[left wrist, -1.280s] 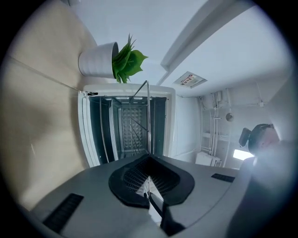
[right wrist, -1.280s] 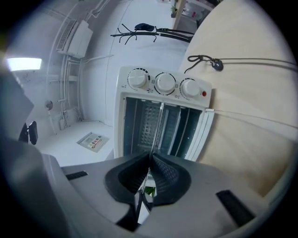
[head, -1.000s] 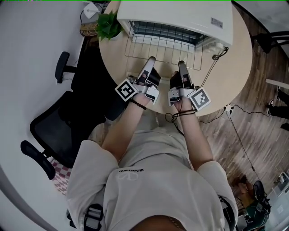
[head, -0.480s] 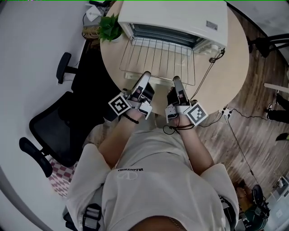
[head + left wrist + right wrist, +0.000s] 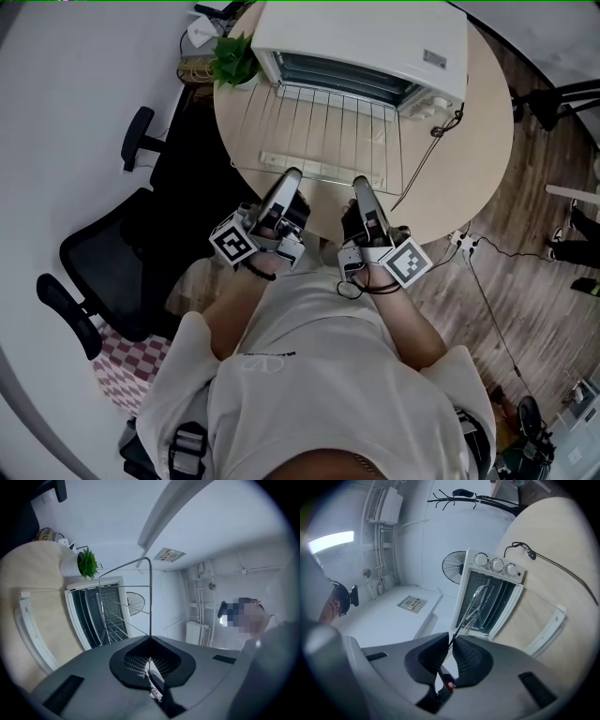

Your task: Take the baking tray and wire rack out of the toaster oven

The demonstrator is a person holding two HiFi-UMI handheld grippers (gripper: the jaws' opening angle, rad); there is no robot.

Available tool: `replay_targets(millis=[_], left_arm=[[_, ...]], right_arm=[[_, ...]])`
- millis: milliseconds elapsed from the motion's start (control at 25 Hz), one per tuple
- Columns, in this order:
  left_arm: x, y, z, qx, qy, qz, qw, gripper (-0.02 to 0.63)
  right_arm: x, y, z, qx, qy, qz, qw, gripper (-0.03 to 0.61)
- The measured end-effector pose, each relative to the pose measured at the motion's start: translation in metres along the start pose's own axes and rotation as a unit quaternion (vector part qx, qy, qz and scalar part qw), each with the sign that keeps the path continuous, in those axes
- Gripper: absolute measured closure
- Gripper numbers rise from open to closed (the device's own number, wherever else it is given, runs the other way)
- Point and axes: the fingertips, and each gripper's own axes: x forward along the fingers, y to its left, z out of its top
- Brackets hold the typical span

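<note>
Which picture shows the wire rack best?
The head view: the whole wire rack shows from above, reaching out from the toaster oven. The left gripper view shows only its corner, pinched in the left tongs. The right gripper view shows it edge-on between the right tongs, which have just been opening slightly.

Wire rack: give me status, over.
Left gripper shut on wire rack, near edge. Right gripper just eased a touch, wire gripped between jaws. Far end at toaster oven mouth. Path clear.

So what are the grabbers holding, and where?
The wire rack, by its front edge: left gripper and right gripper each pinch it; the right's jaws just opened slightly.
</note>
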Motion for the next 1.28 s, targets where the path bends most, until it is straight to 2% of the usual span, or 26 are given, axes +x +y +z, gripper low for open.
replay_targets(millis=[280,720,960,1280], left_arm=[[0.001,-0.048,0.004,0.028,-0.002,-0.043,0.9987,0.616],[0.040,-0.089,0.016,0.065,0.011,-0.108,0.9920,0.617],[0.067,-0.089,0.027,0.064,0.013,-0.119,0.9907,0.616],[0.097,-0.059,0.037,0.049,0.013,-0.105,0.9932,0.615]], right_arm=[[-0.010,0.052,0.008,-0.043,-0.001,0.046,0.998,0.554],[-0.002,0.097,0.042,-0.098,-0.028,0.091,0.991,0.552],[0.018,0.105,0.062,-0.110,-0.035,0.092,0.989,0.552],[0.047,0.082,0.083,-0.089,-0.040,0.068,0.993,0.551]])
